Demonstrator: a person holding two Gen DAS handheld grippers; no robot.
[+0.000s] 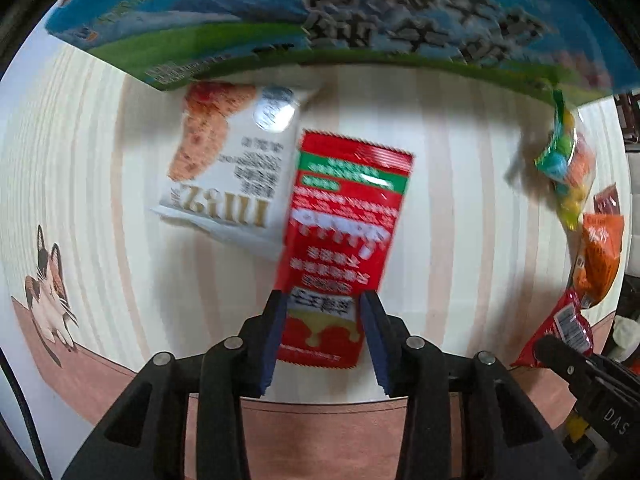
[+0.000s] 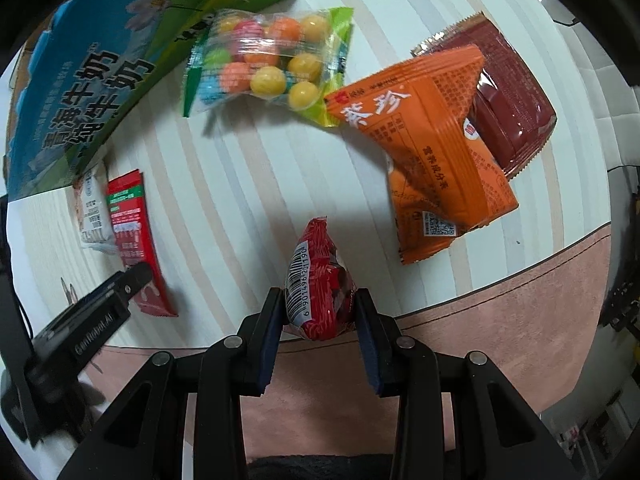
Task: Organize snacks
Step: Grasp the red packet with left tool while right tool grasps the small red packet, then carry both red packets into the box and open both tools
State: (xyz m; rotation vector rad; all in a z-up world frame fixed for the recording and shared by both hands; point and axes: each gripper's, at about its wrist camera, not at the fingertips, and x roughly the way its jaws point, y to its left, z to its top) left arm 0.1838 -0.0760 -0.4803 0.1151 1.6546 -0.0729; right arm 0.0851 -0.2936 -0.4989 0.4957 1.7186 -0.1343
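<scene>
My left gripper point(image 1: 324, 300) is shut on the near end of a flat red snack packet point(image 1: 344, 232) that points away over the striped table; it also shows in the right wrist view point(image 2: 132, 236). A white cracker packet point(image 1: 232, 164) lies just left of it, touching. My right gripper point(image 2: 318, 300) is shut on a small red wrapped snack with a barcode point(image 2: 316, 280) near the table's front edge. A bag of coloured candy balls point(image 2: 268, 60), an orange packet point(image 2: 432, 148) and a dark red packet point(image 2: 508, 96) lie beyond it.
A large blue and green milk carton box point(image 1: 320, 20) stands along the far side of the table point(image 2: 248, 184). The tablecloth has a pink border point(image 2: 520, 320) and a cat drawing point(image 1: 48, 292) at the left.
</scene>
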